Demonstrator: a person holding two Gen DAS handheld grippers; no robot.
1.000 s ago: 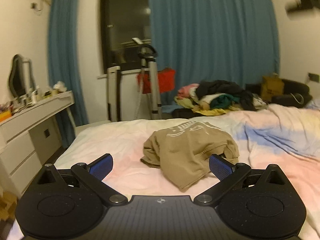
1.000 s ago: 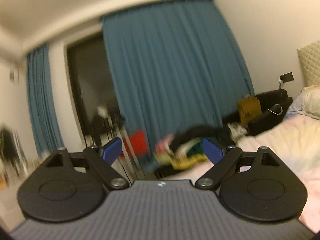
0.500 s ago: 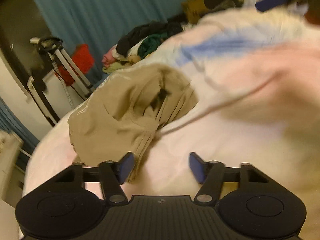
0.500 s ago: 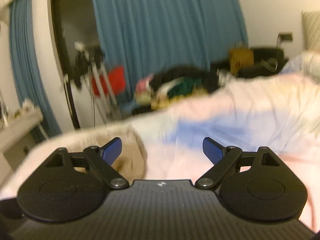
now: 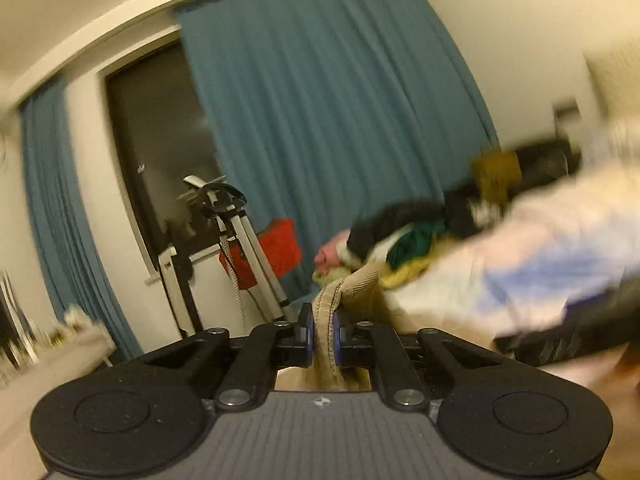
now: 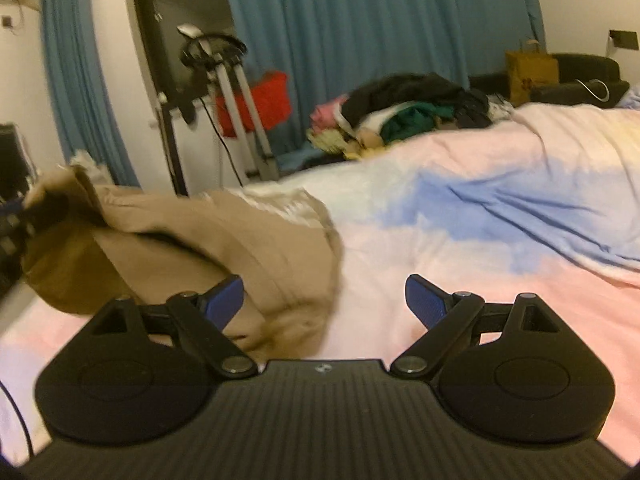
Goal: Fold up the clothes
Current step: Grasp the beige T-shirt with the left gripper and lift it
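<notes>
Bedroom, warm dim light; teal curtains across back wall, dark window between the two panels. Bed w/ pastel pink/blue/white duvet fills right and centre of rt wrist view. Heap of mixed clothes (black, green, pink, yellow) at bed's far edge. Tripod-like stand w/ red bag behind it, in front of window. Brown paper bag on dark seat at far right.

Left gripper: jaws closed tight on ribbed hem of tan garment; cloth pinched between blue pads, fold runs up past fingertips and off to the right. Lt view heavily motion-blurred; dark blurred shape at right edge, can't ID.

Rt wrist view: same tan garment lies on near-left part of bed, one end raised off duvet at the left edge where the left gripper has it – only a dark blurred bit of that gripper shows. Rest of garment crumpled on duvet, wrinkled, not flat.

Right gripper: jaws wide apart, nothing between them. Left pad sits over the garment's near-right edge, contact can't tell; right pad over bare pink duvet
</notes>
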